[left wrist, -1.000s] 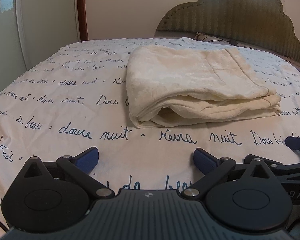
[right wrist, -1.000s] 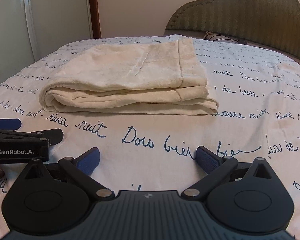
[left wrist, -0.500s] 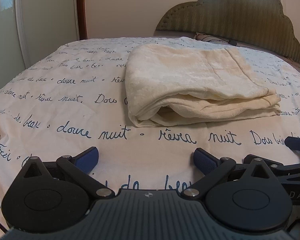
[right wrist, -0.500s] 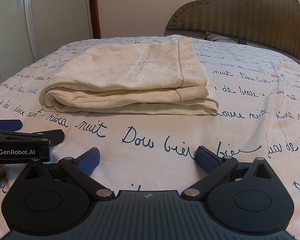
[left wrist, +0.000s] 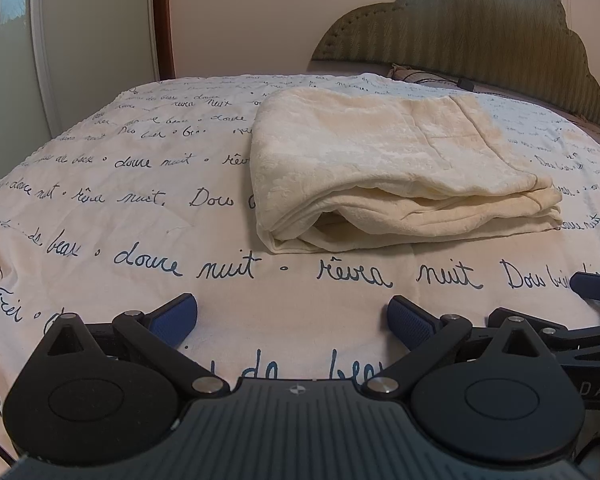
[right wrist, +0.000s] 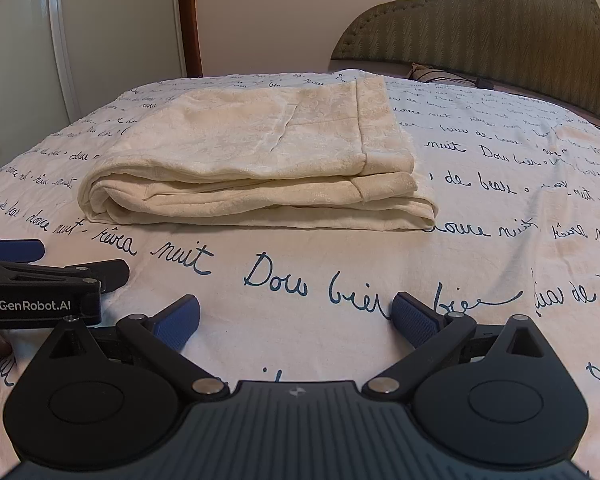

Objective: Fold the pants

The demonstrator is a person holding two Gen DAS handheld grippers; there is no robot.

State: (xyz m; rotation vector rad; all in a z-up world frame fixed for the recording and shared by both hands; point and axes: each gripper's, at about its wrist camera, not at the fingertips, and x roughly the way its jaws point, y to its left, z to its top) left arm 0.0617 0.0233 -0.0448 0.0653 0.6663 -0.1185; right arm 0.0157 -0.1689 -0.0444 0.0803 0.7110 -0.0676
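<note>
Hovering short of the folded pants (left wrist: 396, 168) on the bed (left wrist: 140, 208), my left tongs (left wrist: 292, 322) and right tongs (right wrist: 296, 320) gape empty; folding looks finished, so next I would only withdraw.

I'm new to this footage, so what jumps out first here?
A cream pair of pants, folded into a thick stack, lies mid-bed on a white bedspread printed with dark cursive writing. Both the left gripper and right gripper sit open and empty in front of it.
</note>
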